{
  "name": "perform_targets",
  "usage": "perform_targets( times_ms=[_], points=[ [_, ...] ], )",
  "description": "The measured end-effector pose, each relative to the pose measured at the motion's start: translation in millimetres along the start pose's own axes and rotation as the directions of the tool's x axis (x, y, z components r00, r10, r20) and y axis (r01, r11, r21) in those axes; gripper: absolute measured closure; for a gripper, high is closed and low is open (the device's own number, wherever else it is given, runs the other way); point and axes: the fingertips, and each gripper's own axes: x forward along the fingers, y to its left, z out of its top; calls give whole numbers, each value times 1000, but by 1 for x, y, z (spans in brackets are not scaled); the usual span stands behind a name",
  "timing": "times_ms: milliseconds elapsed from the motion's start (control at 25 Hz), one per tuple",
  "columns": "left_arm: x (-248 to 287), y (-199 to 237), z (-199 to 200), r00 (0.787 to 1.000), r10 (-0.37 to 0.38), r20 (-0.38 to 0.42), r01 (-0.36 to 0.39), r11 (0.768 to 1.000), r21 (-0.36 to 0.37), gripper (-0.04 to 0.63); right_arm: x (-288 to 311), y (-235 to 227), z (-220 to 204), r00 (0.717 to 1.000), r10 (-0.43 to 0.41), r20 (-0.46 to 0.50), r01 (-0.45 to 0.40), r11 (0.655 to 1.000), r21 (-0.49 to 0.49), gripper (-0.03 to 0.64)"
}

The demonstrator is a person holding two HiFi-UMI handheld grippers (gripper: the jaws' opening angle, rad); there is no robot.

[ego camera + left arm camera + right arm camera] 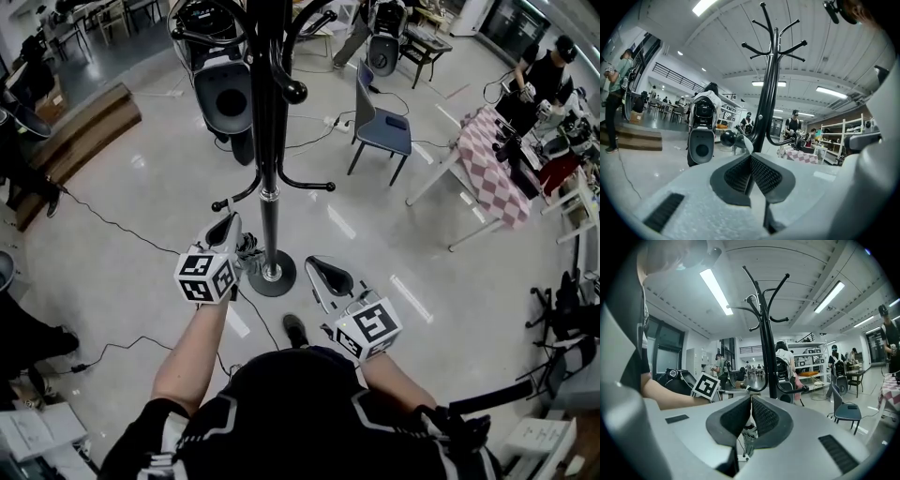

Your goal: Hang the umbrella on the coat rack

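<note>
A black coat rack [269, 141] stands straight ahead on a round base [273, 273], with curved hooks low and high on its pole. No umbrella shows in any view. My left gripper [228, 225] is just left of the pole near the base, jaws shut and holding nothing. To the right of the base, my right gripper [319, 267] is also shut and holding nothing. The left gripper view looks up the coat rack [771, 84] past the left gripper [750, 158]. In the right gripper view the coat rack [765, 348] rises behind the right gripper [751, 403].
A blue chair [380, 127] stands back right of the rack, and a table with a checked cloth [492, 164] is farther right. A grey machine [223, 89] sits behind the rack. Cables [112, 223] run across the floor, with a wooden bench [80, 127] at left. People stand around the room.
</note>
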Motion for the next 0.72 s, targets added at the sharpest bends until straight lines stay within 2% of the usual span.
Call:
perform_targets(
  times_ms=[360,720],
  points=[
    [13,1,-10,1000,3,-5,-3,999,-33,586,-1,-7,-5,1000,-11,-13,11,1000,5,606],
    [17,7,-11,1000,13,22,-14,1000,9,586,-3,-15,-12,999,-28,-26,29,999,15,606]
  ],
)
